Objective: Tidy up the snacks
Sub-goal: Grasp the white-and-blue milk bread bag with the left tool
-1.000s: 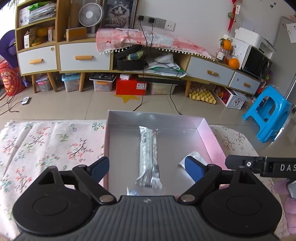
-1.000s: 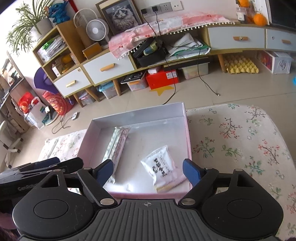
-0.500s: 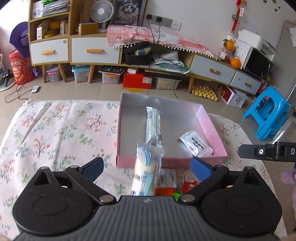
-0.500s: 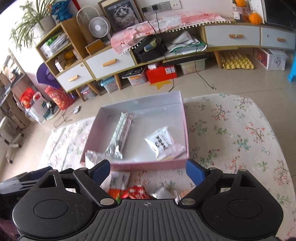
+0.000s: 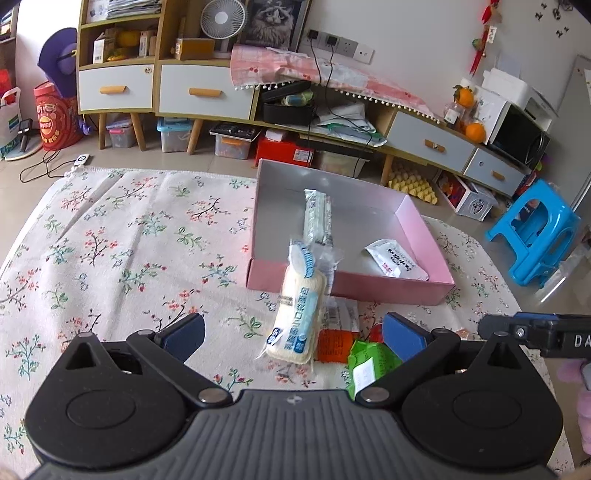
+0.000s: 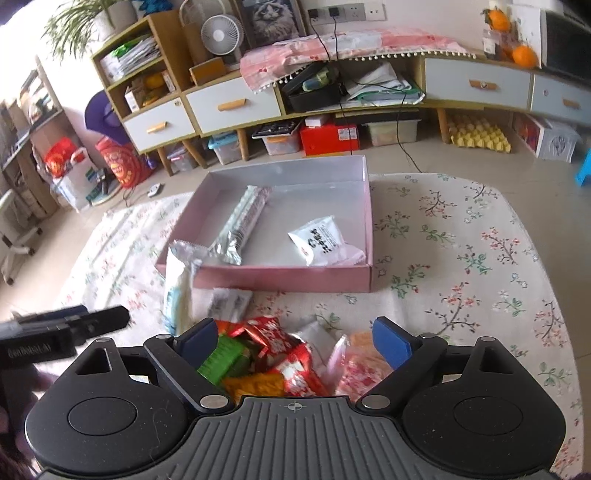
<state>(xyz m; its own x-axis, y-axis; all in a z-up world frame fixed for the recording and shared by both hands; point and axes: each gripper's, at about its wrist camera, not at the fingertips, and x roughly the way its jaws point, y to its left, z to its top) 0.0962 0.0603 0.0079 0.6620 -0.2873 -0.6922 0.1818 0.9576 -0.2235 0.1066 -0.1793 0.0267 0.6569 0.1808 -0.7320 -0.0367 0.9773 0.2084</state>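
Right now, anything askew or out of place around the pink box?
One thing: the white-and-blue snack pack is propped on end against the pink box's near wall, its top over the rim, half in, half out. The long silver pack and white pouch lie flat inside. Nothing looks spilled or torn.

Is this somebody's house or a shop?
Probably a home living room: a framed cat picture, a low wooden cabinet with white drawers and a floral tablecloth holding snacks.

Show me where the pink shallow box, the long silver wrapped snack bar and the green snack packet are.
pink shallow box (image 6: pixel 295 278): right wrist view, near outer wall.
long silver wrapped snack bar (image 6: pixel 245 221): right wrist view, mid-wrapper.
green snack packet (image 5: pixel 371 360): left wrist view, top face.
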